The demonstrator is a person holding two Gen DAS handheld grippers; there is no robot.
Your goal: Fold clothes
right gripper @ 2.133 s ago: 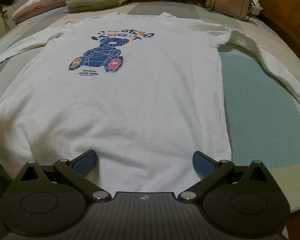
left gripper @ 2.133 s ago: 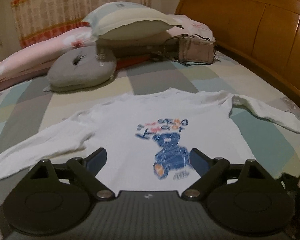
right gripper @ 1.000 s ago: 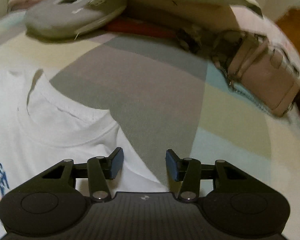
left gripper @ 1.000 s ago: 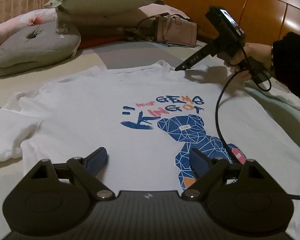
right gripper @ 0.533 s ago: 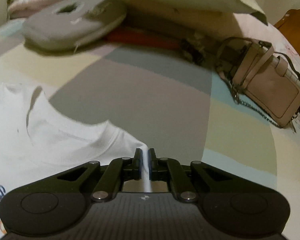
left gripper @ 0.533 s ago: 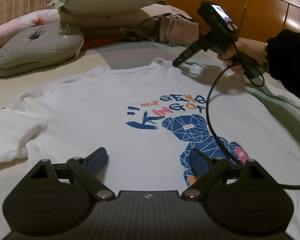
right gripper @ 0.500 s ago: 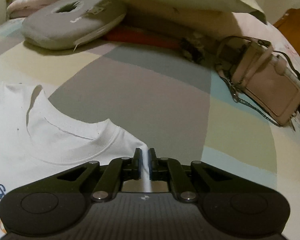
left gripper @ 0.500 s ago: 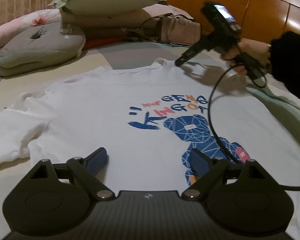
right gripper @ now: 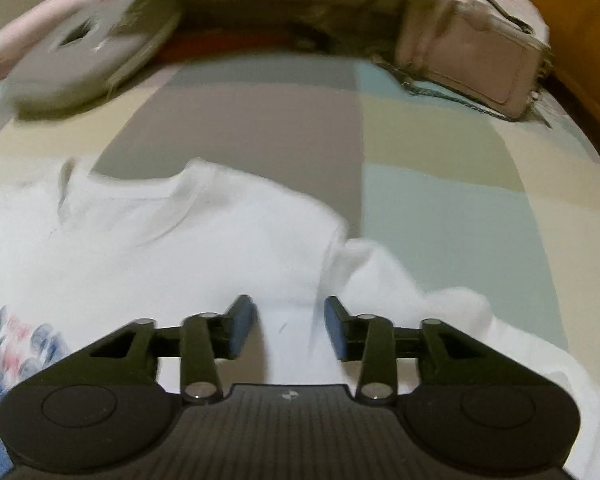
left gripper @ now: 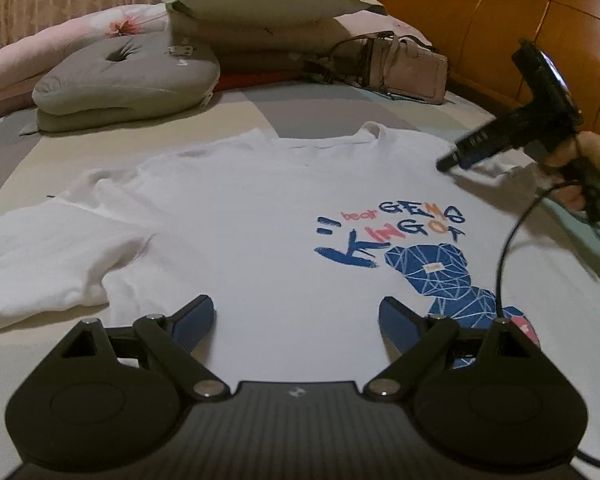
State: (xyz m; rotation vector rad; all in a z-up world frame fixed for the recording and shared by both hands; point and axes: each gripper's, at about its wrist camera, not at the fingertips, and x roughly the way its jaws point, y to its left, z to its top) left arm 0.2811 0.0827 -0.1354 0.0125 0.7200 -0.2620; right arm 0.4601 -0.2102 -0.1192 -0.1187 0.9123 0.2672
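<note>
The white long-sleeved shirt lies flat, print up, on the patchwork bedspread, unfolded. The right gripper, half a second ago pinched shut on the shoulder fabric by the collar, now stands parted and empty over the right shoulder seam; that pinch is let go, with no fold made. The left gripper hovers wide open above the chest. Only the left view shows the bunched left sleeve; only the right shows the shoulder crease.

My right gripper has let go of the shirt collar and slid toward three o'clock, fingers parted.
</note>
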